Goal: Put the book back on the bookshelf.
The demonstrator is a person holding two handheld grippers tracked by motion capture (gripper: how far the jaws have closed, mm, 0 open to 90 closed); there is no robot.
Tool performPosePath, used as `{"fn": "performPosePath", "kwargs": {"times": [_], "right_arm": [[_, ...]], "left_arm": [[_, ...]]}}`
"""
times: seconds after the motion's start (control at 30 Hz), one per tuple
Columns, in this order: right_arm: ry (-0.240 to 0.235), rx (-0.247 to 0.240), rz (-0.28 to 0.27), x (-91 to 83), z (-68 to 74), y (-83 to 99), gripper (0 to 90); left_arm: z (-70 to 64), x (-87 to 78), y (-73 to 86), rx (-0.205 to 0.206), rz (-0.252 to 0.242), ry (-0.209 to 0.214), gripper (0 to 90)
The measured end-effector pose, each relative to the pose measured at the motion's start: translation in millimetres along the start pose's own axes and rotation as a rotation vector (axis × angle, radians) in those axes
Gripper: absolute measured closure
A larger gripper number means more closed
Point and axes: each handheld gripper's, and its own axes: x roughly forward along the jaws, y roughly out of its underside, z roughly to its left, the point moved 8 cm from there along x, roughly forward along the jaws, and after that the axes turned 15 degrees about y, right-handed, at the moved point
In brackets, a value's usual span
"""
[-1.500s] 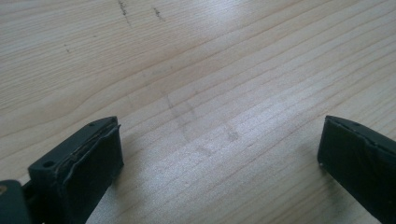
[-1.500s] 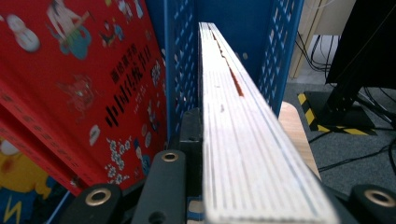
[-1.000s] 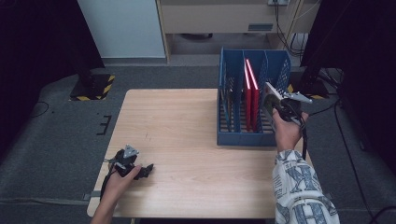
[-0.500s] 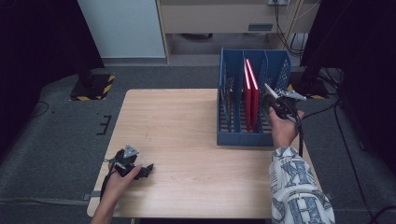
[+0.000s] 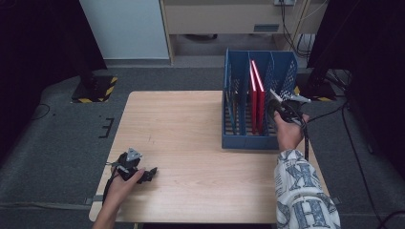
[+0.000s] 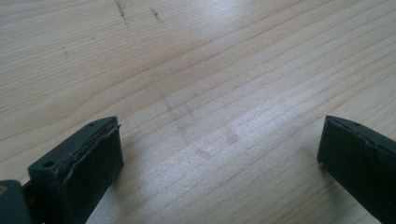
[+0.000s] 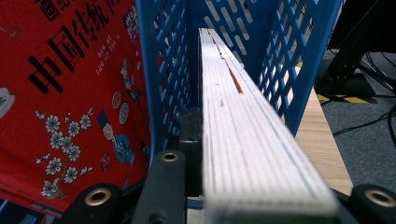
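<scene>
Right gripper (image 5: pixel 282 106), jaws clamped on the fore-edge of a book (image 7: pixel 243 121) that stands upright in the rightmost compartment of the blue file rack (image 5: pixel 239 138) at the table's (image 5: pixel 191 124) far right. A red book (image 5: pixel 257 95) occupies the adjoining compartment. Left gripper (image 5: pixel 149 172), jaws wide apart and holding nothing, rests low over the table's near left corner.
</scene>
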Motion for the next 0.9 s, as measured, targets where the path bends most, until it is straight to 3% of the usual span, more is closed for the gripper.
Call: {"fn": "performPosePath", "kwargs": {"times": [0.47,0.53,0.9], "right_arm": [[-0.018,-0.009,0.028,-5.8,3.3,8.2,74.1],[-0.019,-0.028,0.029,-7.3,4.4,10.1,74.0],[-0.008,0.003,0.033,-12.1,3.0,19.2,73.1]], "left_arm": [[0.0,0.0,0.0,0.000,0.000,0.000,0.0],[0.0,0.1,-0.1,0.000,0.000,0.000,0.0],[-0.1,0.1,-0.1,0.000,0.000,0.000,0.0]]}}
